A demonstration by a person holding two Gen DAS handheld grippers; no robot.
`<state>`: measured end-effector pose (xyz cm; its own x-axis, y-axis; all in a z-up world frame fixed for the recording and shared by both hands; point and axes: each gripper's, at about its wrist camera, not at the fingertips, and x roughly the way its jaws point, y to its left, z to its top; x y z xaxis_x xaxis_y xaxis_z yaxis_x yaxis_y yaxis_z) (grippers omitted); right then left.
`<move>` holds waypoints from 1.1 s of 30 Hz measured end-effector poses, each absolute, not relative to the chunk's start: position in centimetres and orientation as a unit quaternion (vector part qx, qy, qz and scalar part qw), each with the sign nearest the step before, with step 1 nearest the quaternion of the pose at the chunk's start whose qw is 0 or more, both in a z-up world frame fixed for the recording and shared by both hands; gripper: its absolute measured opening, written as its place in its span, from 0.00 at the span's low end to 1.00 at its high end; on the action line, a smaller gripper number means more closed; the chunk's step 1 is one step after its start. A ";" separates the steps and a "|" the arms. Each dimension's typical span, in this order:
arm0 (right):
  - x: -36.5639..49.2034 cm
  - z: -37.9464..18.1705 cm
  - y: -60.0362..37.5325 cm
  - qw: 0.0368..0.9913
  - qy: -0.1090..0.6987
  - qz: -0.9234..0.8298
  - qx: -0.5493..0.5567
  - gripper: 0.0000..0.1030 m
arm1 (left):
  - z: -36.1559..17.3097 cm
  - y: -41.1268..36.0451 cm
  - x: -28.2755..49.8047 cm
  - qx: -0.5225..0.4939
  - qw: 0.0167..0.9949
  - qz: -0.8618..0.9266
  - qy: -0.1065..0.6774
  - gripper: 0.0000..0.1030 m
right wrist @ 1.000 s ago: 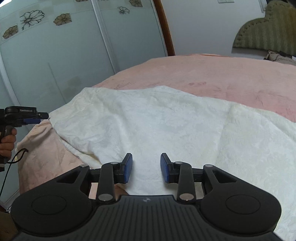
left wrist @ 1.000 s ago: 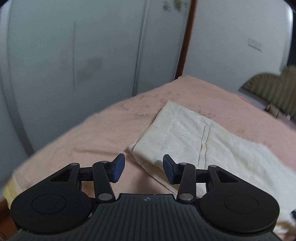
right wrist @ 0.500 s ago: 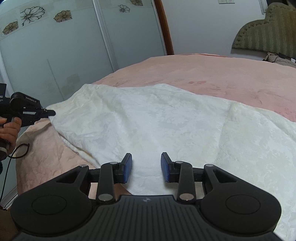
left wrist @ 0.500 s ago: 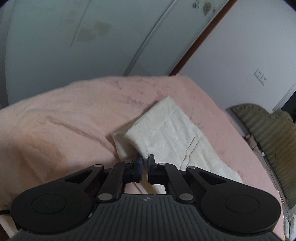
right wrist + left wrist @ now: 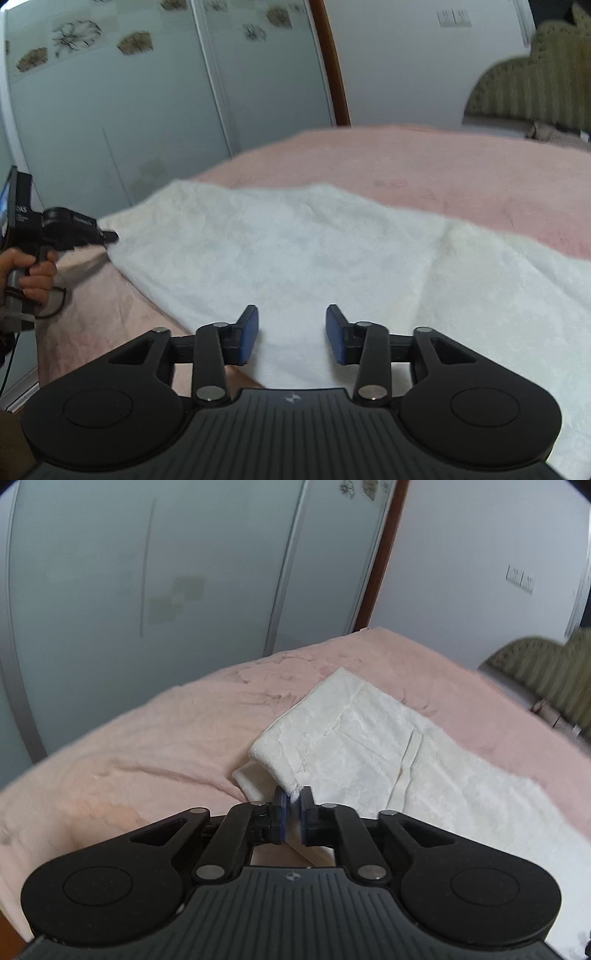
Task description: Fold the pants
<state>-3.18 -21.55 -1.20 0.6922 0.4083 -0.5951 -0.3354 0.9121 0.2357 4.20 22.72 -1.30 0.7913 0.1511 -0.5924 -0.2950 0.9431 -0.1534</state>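
Since a second ago left tool (image 5: pixel 291 814) closed from wide onto pants (image 5: pixel 369 746) corner, edge lifted off bed (image 5: pixel 166 731) | left tool: pads pinch white cloth ahead | right tool (image 5: pixel 291 334): pads wide apart, hovering over pants (image 5: pixel 295 251), gripping nothing | pants spread across pink bed

Pants (image 5: pixel 388 746) cut off at right edge; headboard (image 5: pixel 532 92) blurred.
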 end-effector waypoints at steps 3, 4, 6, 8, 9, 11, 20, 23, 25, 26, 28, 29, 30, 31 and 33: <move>-4.9 -0.6 -23.1 0.930 0.306 0.186 0.078 0.46 | -0.7 21.9 3.5 -0.087 0.941 0.156 0.286 0.35; -5.7 -0.2 -24.2 0.936 0.290 0.175 0.091 0.46 | -0.3 21.5 3.2 -0.073 0.944 0.171 0.273 0.42; -7.3 0.5 -26.8 0.947 0.268 0.134 0.121 0.47 | 0.7 20.4 2.3 -0.041 0.948 0.208 0.236 0.43; -8.9 0.9 -29.7 0.952 0.259 0.076 0.145 0.48 | 2.0 18.8 1.9 -0.008 0.954 0.223 0.202 0.43; -9.8 1.1 -31.3 0.952 0.255 0.042 0.161 0.48 | 2.6 17.8 1.9 -0.001 0.958 0.212 0.191 0.43; -11.9 1.3 -34.5 0.948 0.245 -0.012 0.201 0.48 | 3.6 15.5 2.2 0.007 0.969 0.156 0.190 0.45; -16.6 -0.1 -40.8 0.926 0.207 -0.082 0.306 0.50 | 1.8 -0.5 3.1 0.128 0.954 -0.156 0.224 0.49; -15.8 -1.7 -42.2 0.905 0.262 -0.051 0.332 0.56 | 0.2 -4.4 1.8 0.201 0.927 -0.229 0.217 0.53; -16.7 -1.6 -42.6 0.904 0.258 -0.049 0.336 0.56 | -1.2 -5.7 0.9 0.247 0.902 -0.275 0.221 0.52; -17.1 -1.2 -42.6 0.905 0.258 -0.064 0.332 0.56 | -1.9 -5.8 -0.1 0.263 0.893 -0.293 0.219 0.51; -18.0 -0.3 -42.5 0.916 0.240 -0.090 0.309 0.59 | -2.4 -5.8 -1.2 0.276 0.887 -0.310 0.204 0.51; -18.1 0.1 -42.4 0.921 0.230 -0.089 0.301 0.59 | -2.6 -5.8 -1.1 0.274 0.888 -0.311 0.197 0.51; -18.0 0.3 -42.6 0.924 0.223 -0.084 0.299 0.59 | -2.5 -5.9 -1.1 0.268 0.892 -0.309 0.194 0.52; -17.7 0.4 -42.6 0.925 0.219 -0.080 0.299 0.59 | -2.5 -6.3 -1.0 0.258 0.897 -0.302 0.192 0.53; -16.4 -0.1 -42.5 0.923 0.227 -0.074 0.301 0.62 | -2.4 -7.3 -0.6 0.242 0.905 -0.288 0.200 0.56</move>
